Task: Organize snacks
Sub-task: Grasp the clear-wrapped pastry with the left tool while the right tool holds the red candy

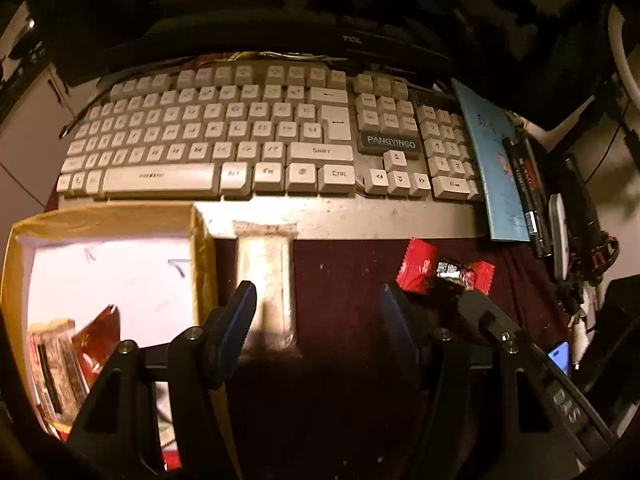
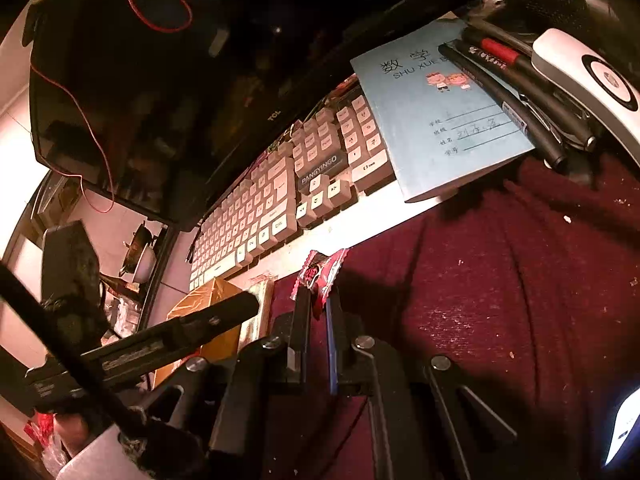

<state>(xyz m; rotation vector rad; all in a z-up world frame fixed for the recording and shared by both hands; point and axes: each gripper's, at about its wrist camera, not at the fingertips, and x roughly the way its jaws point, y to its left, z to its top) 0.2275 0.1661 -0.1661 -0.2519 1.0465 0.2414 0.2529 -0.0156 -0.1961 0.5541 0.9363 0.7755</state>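
Observation:
A red-wrapped snack (image 1: 444,270) lies on the maroon cloth (image 1: 340,280) just in front of the keyboard. My right gripper (image 2: 319,300) is shut on the red snack (image 2: 320,272); its tips show in the left wrist view (image 1: 468,300) at the snack's near edge. My left gripper (image 1: 316,300) is open and empty above the cloth, over a pale clear-wrapped snack (image 1: 266,276). A cardboard box (image 1: 200,240) with a white inside stands at the left and holds several snack packets (image 1: 72,352).
A white keyboard (image 1: 224,140) lies behind the snacks, under a dark monitor (image 2: 132,92). A blue exercise book (image 2: 440,108) with pens (image 2: 500,92) on it sits at the right. A phone (image 1: 560,354) glows at the right edge.

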